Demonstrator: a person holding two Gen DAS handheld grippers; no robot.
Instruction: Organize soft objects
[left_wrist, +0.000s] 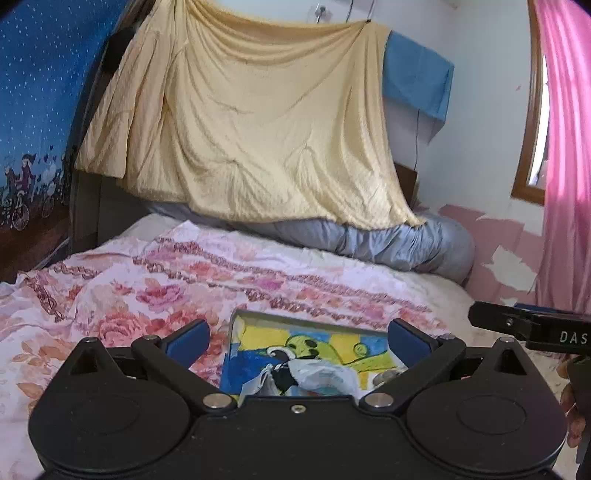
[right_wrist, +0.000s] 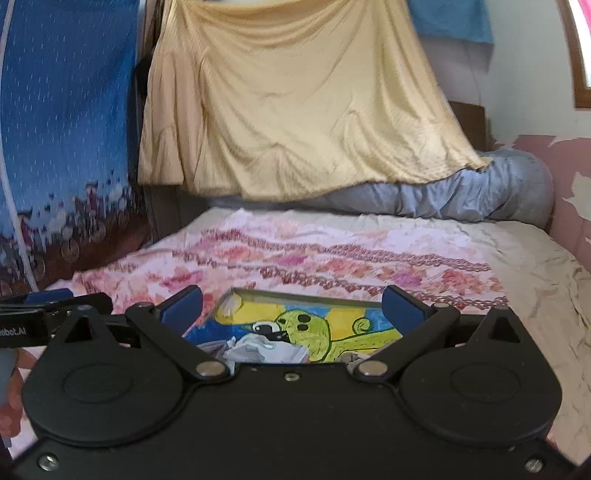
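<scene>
My left tool (left_wrist: 298, 341) stands wide, both blue pads (left_wrist: 188, 341) spread apart with nothing between them. My right tool (right_wrist: 291, 312) stands likewise wide and holds nothing. Count: two tools, neither gripping.

Below and ahead of both tools lies one shallow tray (left_wrist: 236, 325) with a painted picture on its floor: a green cartoon figure on yellow and blue ground. It rests on the bed, on the floral sheet (left_wrist: 147, 280). Inside the tray, near its front edge, lies one crumpled white and pale-blue soft item (left_wrist: 325, 376); the right view shows the same item (right_wrist: 258, 349) against the figure. A second, greyish piece shows at the tray's right front corner, partly hidden by my tool; I cannot tell what it is.

On the bed: one floral sheet in pink and red, one plain cream sheet (right_wrist: 535, 280) on the right side, one grey rolled quilt (left_wrist: 406, 247) along the far end. Above it hangs one yellow cloth (left_wrist: 258, 122), its lower edge draped onto the roll. One blue cloth (left_wrist: 417, 81) hangs behind it at upper right. One blue patterned curtain (left_wrist: 37, 92) stands at left, one pink curtain (left_wrist: 565, 147) at right.

In the left view, the tip of my right tool enters at the right edge.
</scene>
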